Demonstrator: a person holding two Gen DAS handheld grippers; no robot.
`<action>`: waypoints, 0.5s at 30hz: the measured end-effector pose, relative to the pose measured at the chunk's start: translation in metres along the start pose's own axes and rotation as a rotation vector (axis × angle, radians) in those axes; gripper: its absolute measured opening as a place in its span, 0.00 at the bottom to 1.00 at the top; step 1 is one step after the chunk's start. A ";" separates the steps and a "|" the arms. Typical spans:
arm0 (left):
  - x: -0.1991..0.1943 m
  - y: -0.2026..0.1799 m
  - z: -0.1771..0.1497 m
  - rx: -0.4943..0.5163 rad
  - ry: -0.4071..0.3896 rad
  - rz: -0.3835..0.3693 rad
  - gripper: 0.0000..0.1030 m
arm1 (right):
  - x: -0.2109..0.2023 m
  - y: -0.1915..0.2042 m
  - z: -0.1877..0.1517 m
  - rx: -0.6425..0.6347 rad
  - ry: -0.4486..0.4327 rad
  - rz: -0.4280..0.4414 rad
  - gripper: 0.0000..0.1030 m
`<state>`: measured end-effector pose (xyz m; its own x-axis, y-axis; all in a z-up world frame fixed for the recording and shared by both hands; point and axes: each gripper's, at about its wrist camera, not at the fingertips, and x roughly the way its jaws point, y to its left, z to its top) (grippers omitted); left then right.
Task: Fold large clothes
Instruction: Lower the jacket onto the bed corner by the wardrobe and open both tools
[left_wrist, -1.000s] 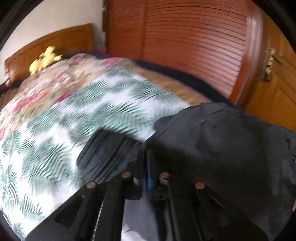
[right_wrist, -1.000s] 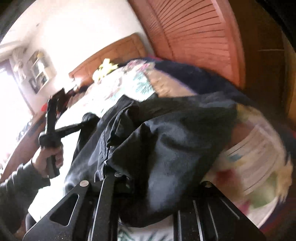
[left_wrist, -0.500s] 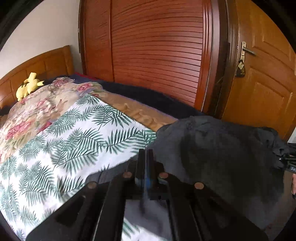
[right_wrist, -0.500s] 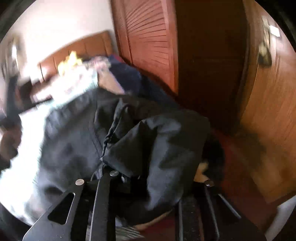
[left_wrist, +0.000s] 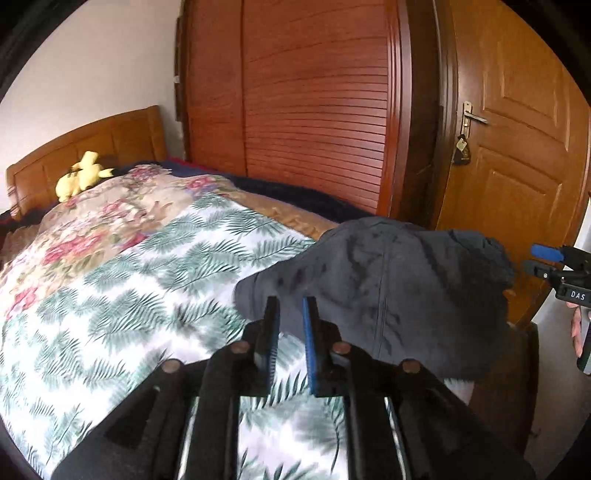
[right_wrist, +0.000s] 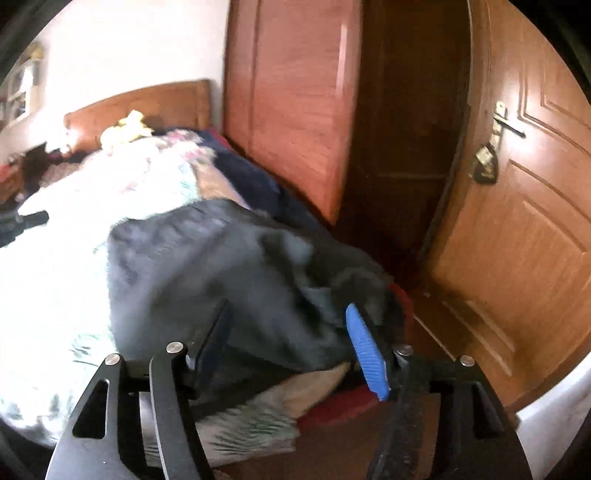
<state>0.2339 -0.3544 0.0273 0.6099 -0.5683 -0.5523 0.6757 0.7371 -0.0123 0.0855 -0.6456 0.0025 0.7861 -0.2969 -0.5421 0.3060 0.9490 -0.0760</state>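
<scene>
On top of the fern-print bedspread (left_wrist: 122, 295), near the bed's foot corner by the door (left_wrist: 517, 166): dark garment (left_wrist: 388, 288), heaped and loose. Right gripper (right_wrist: 291, 343) opening, jaws wide, cloth behind them, nothing pinched. Left gripper (left_wrist: 290, 325) opening too, a narrow gap, holding nothing, just short of the garment's edge.

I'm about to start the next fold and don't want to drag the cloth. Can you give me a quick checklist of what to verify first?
1. Left gripper free of cloth: ok, jaws opening, nothing between them.
2. Right gripper released: ok, jaws opening, pads not pressing.
3. Dark grey crumpled garment fully on the palm-leaf print bedspread: not ok, it lies at the bed's corner, part over the edge.
4. Garment flat: not ok, bunched.
5. Which edge to grab next: cannot tell.
</scene>
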 end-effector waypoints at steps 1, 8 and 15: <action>-0.012 0.002 -0.005 0.003 -0.008 0.008 0.13 | -0.003 0.013 0.000 -0.005 -0.009 0.020 0.66; -0.087 0.018 -0.038 -0.010 -0.039 0.097 0.25 | -0.018 0.100 -0.003 -0.023 -0.046 0.159 0.71; -0.157 0.052 -0.081 -0.133 -0.053 0.194 0.31 | -0.032 0.182 0.000 -0.046 -0.071 0.289 0.73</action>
<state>0.1399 -0.1974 0.0456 0.7461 -0.4275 -0.5105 0.4858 0.8738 -0.0218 0.1166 -0.4635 0.0062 0.8732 -0.0192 -0.4869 0.0407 0.9986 0.0337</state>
